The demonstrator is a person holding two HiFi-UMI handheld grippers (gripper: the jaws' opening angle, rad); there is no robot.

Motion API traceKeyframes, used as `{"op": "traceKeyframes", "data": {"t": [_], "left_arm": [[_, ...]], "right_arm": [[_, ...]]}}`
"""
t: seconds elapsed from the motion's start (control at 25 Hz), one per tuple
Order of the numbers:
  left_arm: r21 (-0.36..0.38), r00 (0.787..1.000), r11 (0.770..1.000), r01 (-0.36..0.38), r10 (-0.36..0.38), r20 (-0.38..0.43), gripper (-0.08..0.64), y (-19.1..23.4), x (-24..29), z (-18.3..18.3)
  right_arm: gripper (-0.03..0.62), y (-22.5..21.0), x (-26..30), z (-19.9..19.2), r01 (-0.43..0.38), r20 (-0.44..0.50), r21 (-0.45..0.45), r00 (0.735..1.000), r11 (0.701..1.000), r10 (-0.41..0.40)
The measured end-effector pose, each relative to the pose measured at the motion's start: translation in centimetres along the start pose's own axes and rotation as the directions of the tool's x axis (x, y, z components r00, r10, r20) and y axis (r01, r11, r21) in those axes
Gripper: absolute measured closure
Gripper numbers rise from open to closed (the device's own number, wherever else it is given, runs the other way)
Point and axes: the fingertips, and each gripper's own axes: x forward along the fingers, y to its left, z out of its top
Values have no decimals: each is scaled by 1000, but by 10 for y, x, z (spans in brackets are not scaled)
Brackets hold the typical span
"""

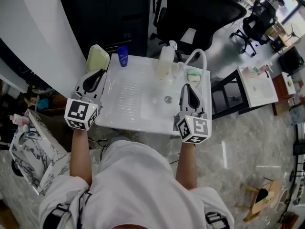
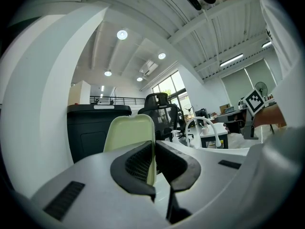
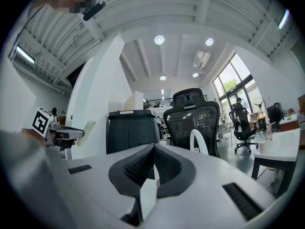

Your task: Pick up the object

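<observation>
Head view shows the person standing at a white sink unit (image 1: 143,116), one tool in each hand, both pointing level. The left tool (image 1: 96,72) is clenched on the lower edge of a thin, pale green board (image 1: 97,58). This is the task's object, and it stands upright just beside the unit's rear left corner, near a small blue bottle (image 1: 123,56). In the left gripper view the pads pinch only a narrow strip of the board (image 2: 128,132), and most of the panel rises above and beyond them.

That shallow bite is the main risk. With so much of the board outside the grip, a quick swing or tilt could probably lever it round in the pads or pull it free, and it would fall to the floor beside the unit rather than onto it. A sweep to the right could also knock over the blue bottle, or further along the clear bottle (image 1: 166,61) and the white faucet (image 1: 200,56).

The right tool (image 1: 188,87) hangs over the unit's right side near the faucet. Its jaws are pressed together on nothing, so it gives the board no support if the left grip slips.
</observation>
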Motion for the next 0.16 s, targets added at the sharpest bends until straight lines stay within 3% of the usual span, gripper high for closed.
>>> {"op": "traceKeyframes", "data": {"t": [0.16], "left_arm": [[2, 1000, 1000, -4, 4, 4, 520, 2, -1, 1]], "right_arm": [[588, -1, 0, 0, 8, 2, -2, 1000, 1000, -8]]}}
